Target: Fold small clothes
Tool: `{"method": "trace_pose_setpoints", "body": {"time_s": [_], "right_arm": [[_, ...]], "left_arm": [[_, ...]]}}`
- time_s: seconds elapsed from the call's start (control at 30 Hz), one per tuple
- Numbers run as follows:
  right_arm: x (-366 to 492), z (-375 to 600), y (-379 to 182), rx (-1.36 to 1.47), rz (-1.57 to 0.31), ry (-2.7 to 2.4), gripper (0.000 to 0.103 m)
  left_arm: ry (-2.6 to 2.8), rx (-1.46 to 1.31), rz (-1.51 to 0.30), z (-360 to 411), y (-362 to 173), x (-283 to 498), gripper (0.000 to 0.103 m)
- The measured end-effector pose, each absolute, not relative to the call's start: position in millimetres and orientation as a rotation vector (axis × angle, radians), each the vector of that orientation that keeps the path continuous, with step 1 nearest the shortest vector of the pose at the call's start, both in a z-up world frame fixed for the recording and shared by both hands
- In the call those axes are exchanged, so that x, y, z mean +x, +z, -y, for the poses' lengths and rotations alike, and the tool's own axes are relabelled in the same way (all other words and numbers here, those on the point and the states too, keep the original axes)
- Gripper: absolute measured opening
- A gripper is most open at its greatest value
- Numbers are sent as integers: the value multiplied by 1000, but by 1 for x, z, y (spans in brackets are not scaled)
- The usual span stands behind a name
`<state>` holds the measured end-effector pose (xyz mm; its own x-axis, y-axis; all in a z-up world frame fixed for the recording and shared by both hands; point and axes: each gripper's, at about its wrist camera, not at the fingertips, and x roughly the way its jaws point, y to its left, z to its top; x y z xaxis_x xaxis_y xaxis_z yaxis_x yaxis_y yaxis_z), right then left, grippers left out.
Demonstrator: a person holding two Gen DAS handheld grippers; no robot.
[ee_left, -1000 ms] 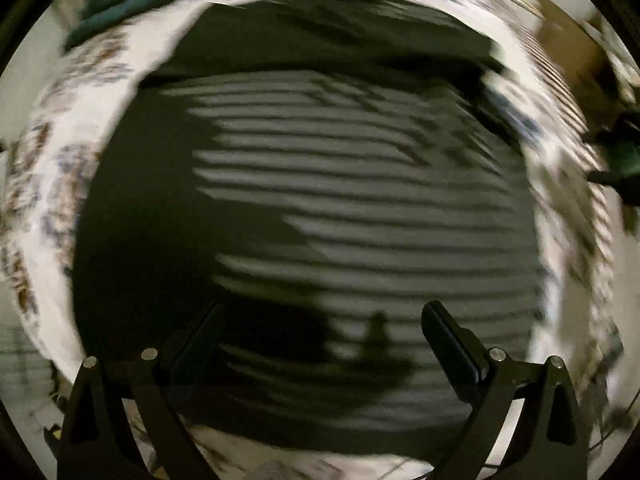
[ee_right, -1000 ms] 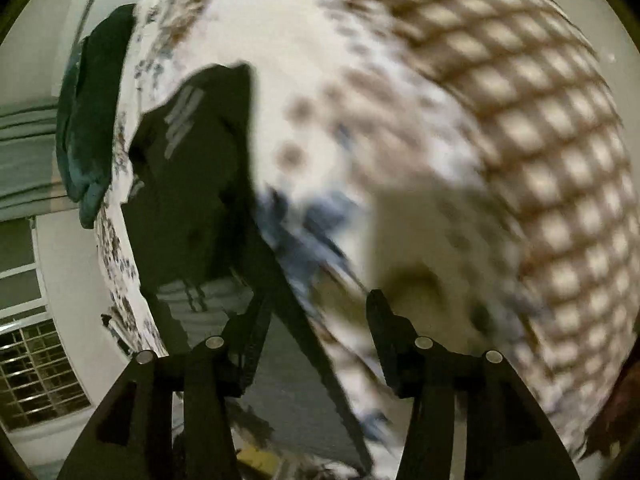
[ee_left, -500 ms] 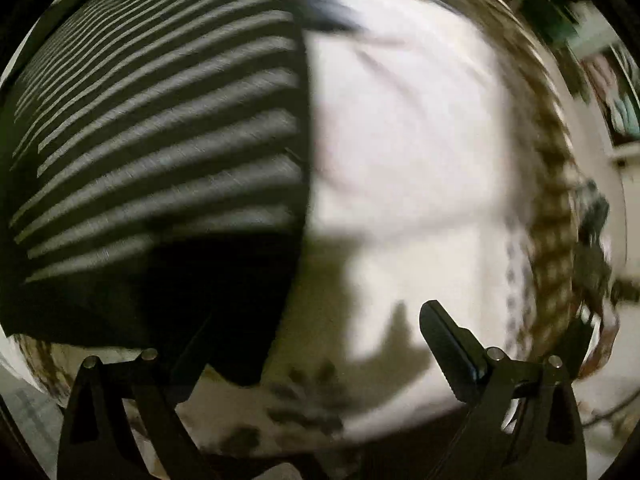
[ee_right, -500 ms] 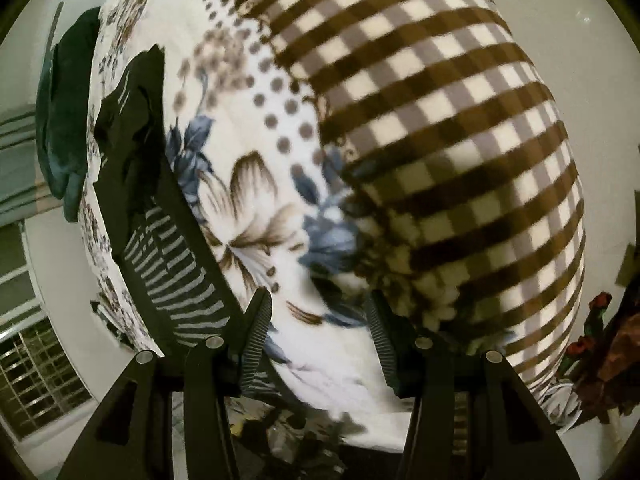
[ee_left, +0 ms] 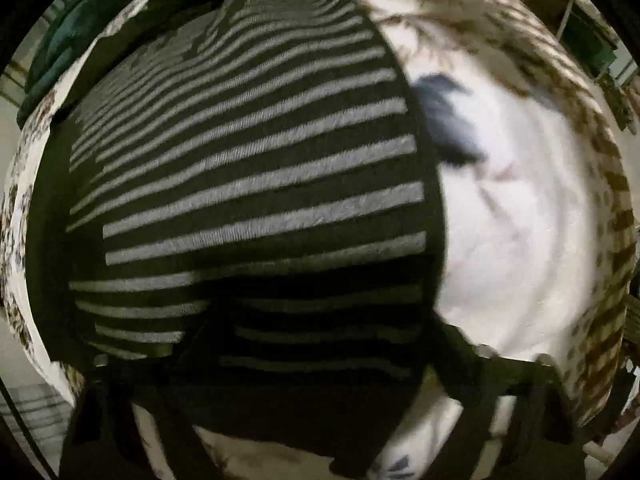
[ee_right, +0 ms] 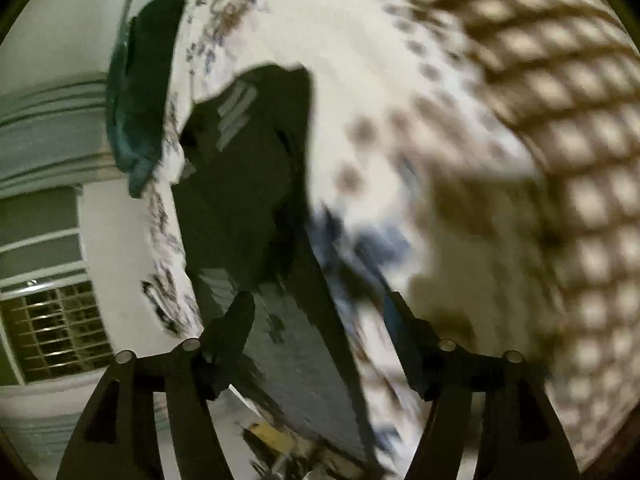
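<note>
A black shirt with grey stripes (ee_left: 256, 184) lies flat on a floral bedspread (ee_left: 520, 216). In the left wrist view it fills the left and middle, its right edge running down the frame. My left gripper (ee_left: 320, 344) hovers low over the shirt's near hem, dark and blurred, jaws apart and empty. In the right wrist view the shirt (ee_right: 248, 184) lies left of centre. My right gripper (ee_right: 320, 320) is open and empty, over the shirt's right edge where it meets the bedspread (ee_right: 360, 64).
A dark teal cloth (ee_right: 140, 100) lies at the far edge of the bed; it also shows in the left wrist view (ee_left: 72, 40). A brown checked blanket (ee_right: 560, 120) covers the right side. A barred window (ee_right: 52, 328) and wall stand left.
The left gripper swung back left over the striped shirt after pointing at bare bedspread. The right gripper dropped closer to the shirt's edge. Both stayed open.
</note>
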<state>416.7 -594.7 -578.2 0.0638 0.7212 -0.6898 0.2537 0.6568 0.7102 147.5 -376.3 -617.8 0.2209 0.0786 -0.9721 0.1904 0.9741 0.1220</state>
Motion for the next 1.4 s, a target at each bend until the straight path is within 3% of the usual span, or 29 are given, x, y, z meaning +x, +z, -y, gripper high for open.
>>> {"method": "trace_pose_setpoints", "body": {"time_s": [0.03, 0.1, 0.4, 0.43, 0.47, 0.5, 0.53, 0.77, 1.03, 1.17, 1.4], "right_arm": [[428, 591, -583, 853, -1507, 428, 69], [458, 580, -598, 860, -1507, 435, 69], [521, 542, -636, 953, -1485, 429, 68], [524, 539, -635, 954, -1476, 420, 55], [528, 533, -632, 923, -1482, 396, 27], [529, 528, -629, 901, -1481, 378, 16], [529, 523, -622, 874, -1473, 360, 14], [539, 474, -541, 630, -1454, 282, 11], [566, 328, -454, 366, -1469, 310, 11], [578, 228, -454, 248, -1487, 305, 11], [592, 64, -509, 100, -1536, 245, 10]], "left_arm": [[-87, 238, -1336, 380, -615, 146, 41], [-63, 275, -1294, 389, -604, 137, 9], [-27, 41, -1270, 347, -548, 131, 7], [-21, 24, -1266, 341, -542, 131, 7], [-15, 6, -1260, 326, -534, 127, 7], [-10, -15, -1255, 319, -530, 128, 7], [-1, -35, -1250, 312, -523, 132, 7], [80, -213, -1195, 222, -483, 151, 6], [201, -427, -1173, 106, -474, 150, 6], [264, -521, -1178, 41, -488, 146, 6], [341, -676, -1218, -57, -534, 136, 5]]}}
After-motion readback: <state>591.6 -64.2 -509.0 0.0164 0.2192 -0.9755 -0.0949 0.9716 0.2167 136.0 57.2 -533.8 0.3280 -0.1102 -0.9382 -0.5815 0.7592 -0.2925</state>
